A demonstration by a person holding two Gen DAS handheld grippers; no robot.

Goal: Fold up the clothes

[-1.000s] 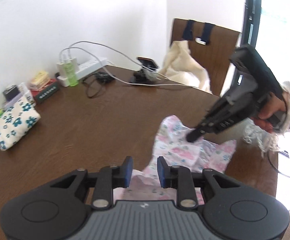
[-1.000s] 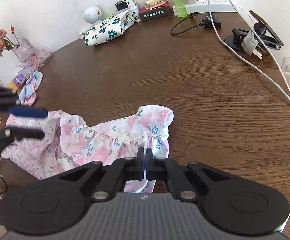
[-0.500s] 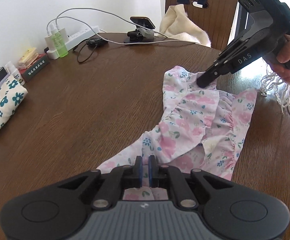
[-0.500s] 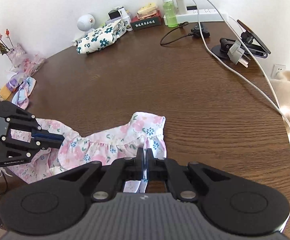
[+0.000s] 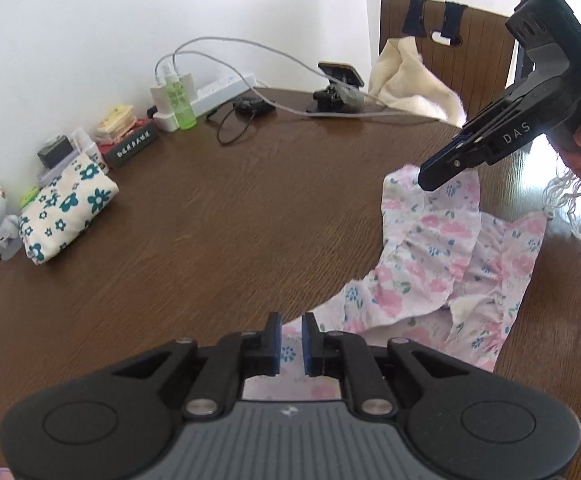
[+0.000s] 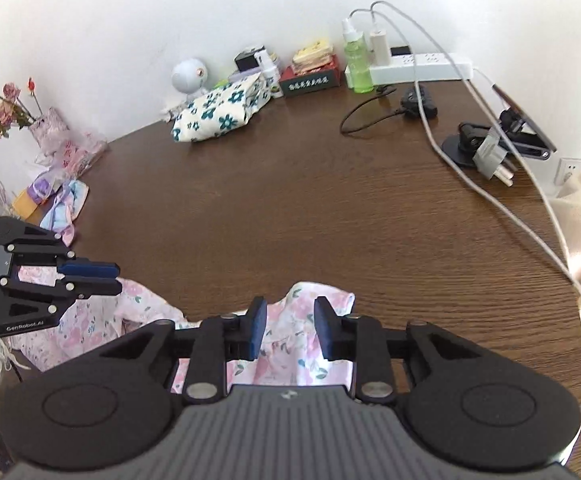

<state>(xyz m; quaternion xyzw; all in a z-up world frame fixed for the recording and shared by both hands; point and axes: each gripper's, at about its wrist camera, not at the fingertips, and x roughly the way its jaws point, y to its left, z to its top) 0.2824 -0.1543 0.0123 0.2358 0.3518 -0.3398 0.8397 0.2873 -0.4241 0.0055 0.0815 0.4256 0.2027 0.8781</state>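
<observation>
Floral garment spread in loose ruffles on the brown table, pink and blue print up, near the table's front edge. Big change in the last half-second: both grips let go. Left gripper, pinched tight on the near hem a moment ago, now parted by a narrow gap, cloth showing through between the blue pads but no longer squeezed. Right gripper, likewise clamped on the far corner half a second back, now spread wide, pads standing off to either side of a raised hump of fabric. Reads as a release after laying the piece down, so probably a placement or a flattening pull just ended; whether that closes a fold or only sets up for one, impossible to settle from here, since the cloth looks rumpled rather than squared.

Positions now: near hem directly under and between the left fingers, rest of the garment running away to the right toward the other tool. From the left view, right gripper's tip hovering right at the far rounded corner, touching or just above, hard to call. From the right view, that corner sitting between the open fingers, left gripper off to the side over the opposite end.
</observation>
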